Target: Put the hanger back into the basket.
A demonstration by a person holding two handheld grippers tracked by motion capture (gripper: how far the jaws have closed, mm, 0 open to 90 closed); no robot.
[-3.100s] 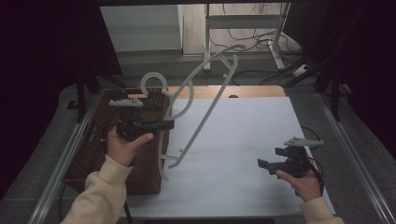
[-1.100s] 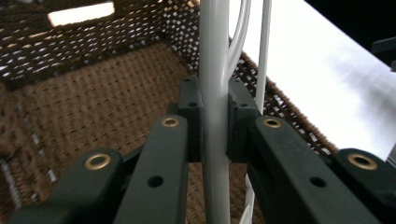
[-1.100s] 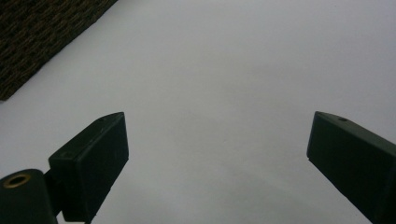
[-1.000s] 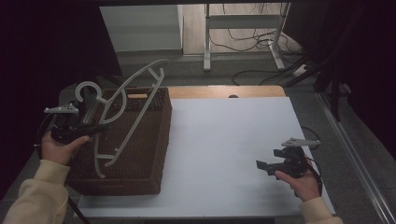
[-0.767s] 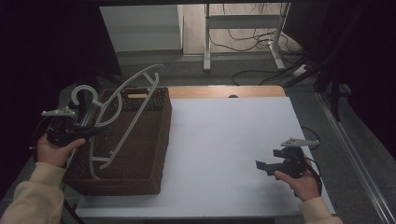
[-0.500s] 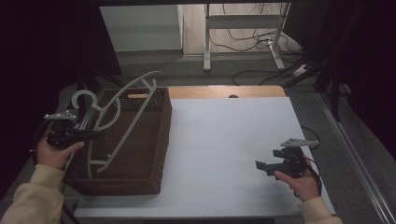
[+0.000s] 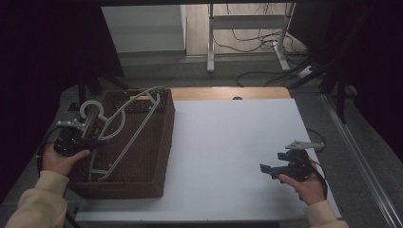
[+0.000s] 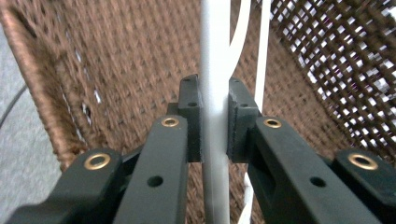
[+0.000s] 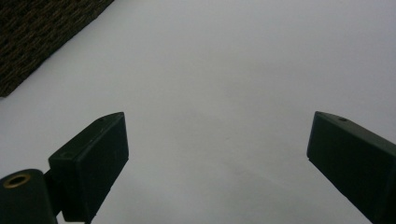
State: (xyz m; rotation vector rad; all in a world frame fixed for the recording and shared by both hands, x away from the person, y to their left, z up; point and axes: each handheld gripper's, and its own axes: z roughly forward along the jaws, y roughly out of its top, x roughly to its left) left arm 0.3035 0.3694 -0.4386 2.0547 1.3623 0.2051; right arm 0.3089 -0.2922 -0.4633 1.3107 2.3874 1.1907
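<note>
A white plastic clothes hanger (image 7: 124,130) lies slanted across the open top of a brown wicker basket (image 7: 151,156) at the table's left. My left gripper (image 7: 90,141) is shut on the hanger near its hook, at the basket's left rim. In the left gripper view both jaws clamp the hanger's white bar (image 8: 215,121), with the basket's woven wall (image 8: 116,60) behind. My right gripper (image 7: 267,169) hovers open over the white table (image 7: 228,142) at the front right, nothing between its jaws (image 9: 217,154).
The basket's corner (image 9: 42,32) shows at the top left of the right gripper view. A wooden strip (image 7: 228,93) runs along the table's far edge. Metal rails (image 7: 361,156) flank the table, and cables and a stand's legs (image 7: 247,47) lie on the floor beyond.
My left gripper carried the hanger from over the table leftward to the basket and has lowered it toward the basket's opening. The right gripper has stayed put, open.
</note>
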